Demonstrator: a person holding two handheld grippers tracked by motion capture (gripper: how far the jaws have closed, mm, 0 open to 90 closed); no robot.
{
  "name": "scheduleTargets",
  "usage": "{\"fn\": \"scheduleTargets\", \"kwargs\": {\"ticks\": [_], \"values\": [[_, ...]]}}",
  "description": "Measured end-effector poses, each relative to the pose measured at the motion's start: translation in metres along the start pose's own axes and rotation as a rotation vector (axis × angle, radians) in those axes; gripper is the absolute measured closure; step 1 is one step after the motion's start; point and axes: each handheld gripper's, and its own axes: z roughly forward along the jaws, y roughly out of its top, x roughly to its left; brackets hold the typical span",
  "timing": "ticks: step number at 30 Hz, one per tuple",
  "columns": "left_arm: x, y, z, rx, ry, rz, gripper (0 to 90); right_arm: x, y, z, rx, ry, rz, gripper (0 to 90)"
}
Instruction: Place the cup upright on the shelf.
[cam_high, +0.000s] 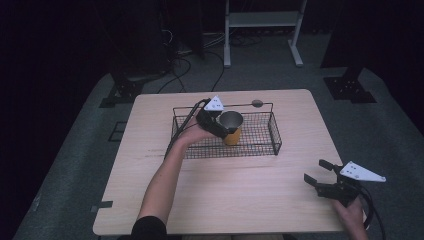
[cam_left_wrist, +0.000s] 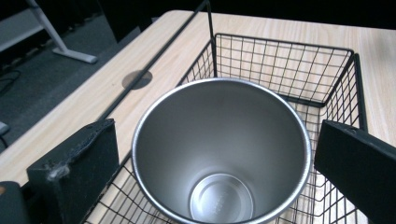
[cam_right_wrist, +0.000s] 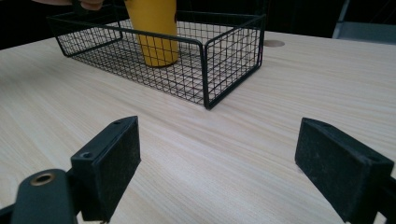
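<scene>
A yellow cup (cam_high: 232, 136) with a steel inside stands upright in the black wire basket (cam_high: 275, 135) at the table's middle back. My left gripper (cam_high: 226, 126) reaches in from the left and straddles the cup. In the left gripper view the cup (cam_left_wrist: 219, 154) sits between both pads (cam_left_wrist: 79, 168), and a narrow gap shows on each side, so the jaws are open. My right gripper (cam_high: 315, 171) hovers near the table's front right corner, open and holding nothing. The right gripper view looks along its open jaws (cam_right_wrist: 217, 158) at the cup (cam_right_wrist: 156, 32) in the basket (cam_right_wrist: 229, 60).
The wooden table (cam_high: 225, 200) has a round grey cap (cam_high: 257, 103) just behind the basket. A tall basket handle (cam_left_wrist: 208, 28) rises beside the cup. A white frame (cam_high: 262, 20) and cables lie on the floor beyond the table.
</scene>
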Motion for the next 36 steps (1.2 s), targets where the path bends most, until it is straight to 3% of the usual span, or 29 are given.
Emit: {"fn": "scheduleTargets", "kwargs": {"ticks": [8,20,36], "values": [[-0.007,0.008,-0.016,-0.051,-0.004,0.013,0.0,0.0,0.0,0.0,0.002,-0.003,0.002,13.2],[-0.021,0.012,-0.027,-0.101,-0.014,0.02,0.0,0.0,0.0,0.0,0.002,-0.004,0.003,13.2],[-0.036,0.007,-0.041,-0.14,-0.028,0.018,0.0,0.0,0.0,0.0,0.002,-0.004,0.008,13.2]]}}
